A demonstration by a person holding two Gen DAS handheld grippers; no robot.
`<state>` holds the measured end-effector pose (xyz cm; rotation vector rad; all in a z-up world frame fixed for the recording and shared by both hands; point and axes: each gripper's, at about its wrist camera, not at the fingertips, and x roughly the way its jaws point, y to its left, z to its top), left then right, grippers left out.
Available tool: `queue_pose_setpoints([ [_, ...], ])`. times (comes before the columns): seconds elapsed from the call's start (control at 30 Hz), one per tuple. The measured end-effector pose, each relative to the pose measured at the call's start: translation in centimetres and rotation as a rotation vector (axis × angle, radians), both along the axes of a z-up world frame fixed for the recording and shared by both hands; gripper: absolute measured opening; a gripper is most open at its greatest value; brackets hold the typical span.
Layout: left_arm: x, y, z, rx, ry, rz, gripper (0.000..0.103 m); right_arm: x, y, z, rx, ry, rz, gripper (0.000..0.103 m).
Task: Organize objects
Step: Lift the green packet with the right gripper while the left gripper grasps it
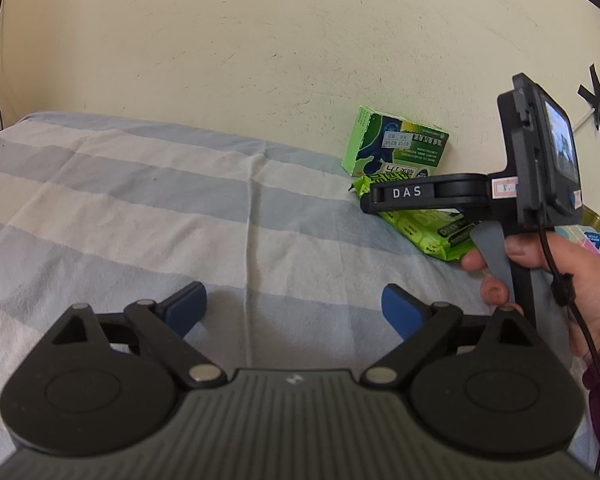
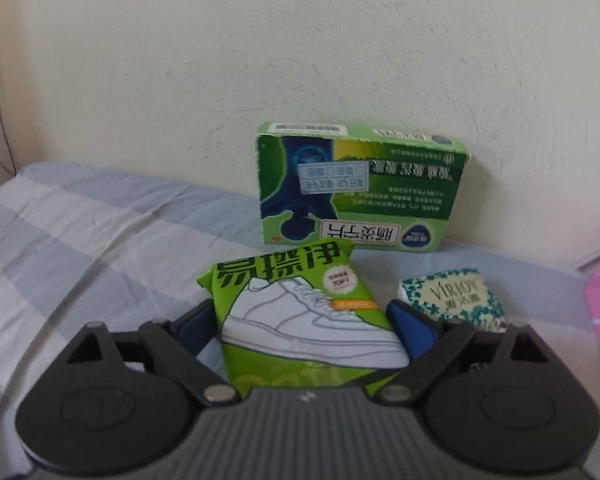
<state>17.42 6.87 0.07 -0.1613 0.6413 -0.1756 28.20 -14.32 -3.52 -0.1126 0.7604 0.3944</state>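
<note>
Right wrist view first: my right gripper [image 2: 300,326] has its blue pads spread, with the green shoe-wipe pack [image 2: 300,316] lying between them. The right pad [image 2: 414,330] sits against the pack's edge, while a gap shows at the left pad, so the jaws stand apart around the pack and are not clamped on it. Just beyond the pack, the green medicine box [image 2: 360,188] stands upside down against the wall at the bed's far edge. To the right of my pad lies a small floral VIRJOY packet [image 2: 454,298], close to the pack. All of it rests on the striped bedsheet [image 2: 100,232].

From the left wrist view, my left gripper [image 1: 294,312] hangs over bare sheet [image 1: 140,208] with its fingers wide apart, holding nothing. Ahead and to the right I see my right hand [image 1: 560,276] on the other gripper's handle, its fingers over the green pack [image 1: 432,232], with the medicine box [image 1: 396,144] behind it at the wall.
</note>
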Motion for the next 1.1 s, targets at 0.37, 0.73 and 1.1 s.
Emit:
queue_pose_setpoints([
  [0.37, 0.1, 1.4, 0.5, -0.073, 0.025, -0.001, 0.097, -9.3, -2.2, 0.3, 0.004, -0.04, 0.082, 0.08],
  [0.73, -1.1, -0.1, 1.0, -0.202, 0.049, -0.286, 0.096, -24.5, -10.7, 1.3, 0.025, -0.046, 0.156, 0.084],
  [1.1, -5.4, -8.0, 0.4, -0.115, 0.042, -0.529, 0.097, -29.7, -14.9, 1.1, 0.079, -0.056, 0.028, 0.097],
])
